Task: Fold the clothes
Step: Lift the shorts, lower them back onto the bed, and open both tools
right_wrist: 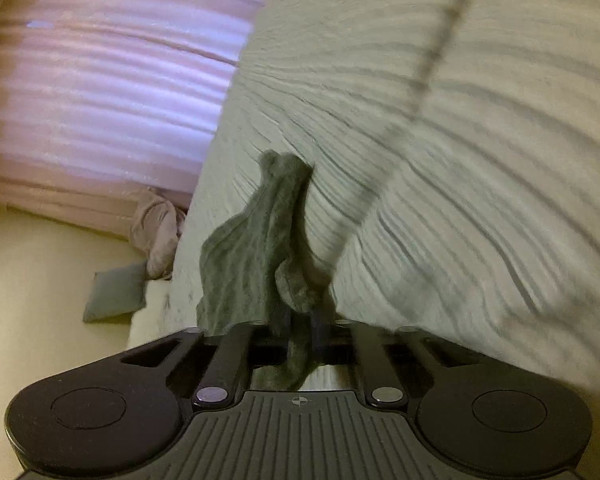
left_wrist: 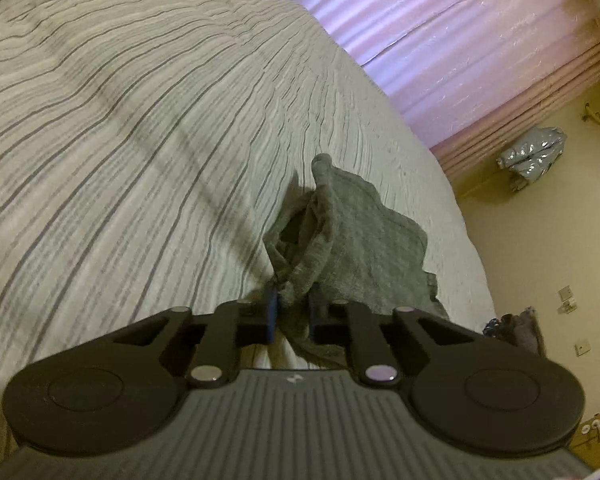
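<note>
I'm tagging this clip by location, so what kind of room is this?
Most likely a bedroom: a bed with a striped cover, pink curtains beside it, and a grey garment being handled above the bed.

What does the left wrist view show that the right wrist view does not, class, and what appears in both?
Only the left wrist view shows a crumpled silvery bag on the floor and wall sockets. Only the right wrist view shows a grey cushion on the floor and a bundled pinkish cloth beside the bed. Both show the striped bedspread, the pink curtain, and a gripper shut on grey clothing: left gripper on grey garment, right gripper on grey fabric.
</note>
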`<action>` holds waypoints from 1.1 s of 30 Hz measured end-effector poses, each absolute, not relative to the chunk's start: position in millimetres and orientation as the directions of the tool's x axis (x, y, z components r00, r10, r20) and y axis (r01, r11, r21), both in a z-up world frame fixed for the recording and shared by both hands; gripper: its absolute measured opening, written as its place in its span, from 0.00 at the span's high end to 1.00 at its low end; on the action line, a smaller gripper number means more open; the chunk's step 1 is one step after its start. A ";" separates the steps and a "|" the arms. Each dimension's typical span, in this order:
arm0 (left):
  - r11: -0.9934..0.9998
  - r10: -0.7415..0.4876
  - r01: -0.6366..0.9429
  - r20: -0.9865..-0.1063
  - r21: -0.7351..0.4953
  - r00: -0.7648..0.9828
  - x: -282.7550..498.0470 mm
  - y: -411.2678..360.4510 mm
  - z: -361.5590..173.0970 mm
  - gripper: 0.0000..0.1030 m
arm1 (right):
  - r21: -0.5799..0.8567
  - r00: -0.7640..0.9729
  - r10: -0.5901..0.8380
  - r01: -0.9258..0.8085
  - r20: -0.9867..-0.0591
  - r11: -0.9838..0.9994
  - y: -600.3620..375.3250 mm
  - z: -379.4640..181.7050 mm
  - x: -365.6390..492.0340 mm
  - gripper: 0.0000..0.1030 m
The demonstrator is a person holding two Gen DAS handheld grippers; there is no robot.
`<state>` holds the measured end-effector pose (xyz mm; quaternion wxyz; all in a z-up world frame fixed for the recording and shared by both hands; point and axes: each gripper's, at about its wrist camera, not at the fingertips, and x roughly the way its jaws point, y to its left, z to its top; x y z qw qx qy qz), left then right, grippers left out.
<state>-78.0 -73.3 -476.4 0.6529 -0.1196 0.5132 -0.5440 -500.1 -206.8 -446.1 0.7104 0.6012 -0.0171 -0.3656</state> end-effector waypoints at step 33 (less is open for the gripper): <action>0.221 -0.794 0.971 -0.594 -0.086 0.128 -132.3 -144.7 -449.0 0.97 | 0.012 0.452 -0.651 0.827 -0.609 0.563 -193.1 -427.9 -391.5 0.86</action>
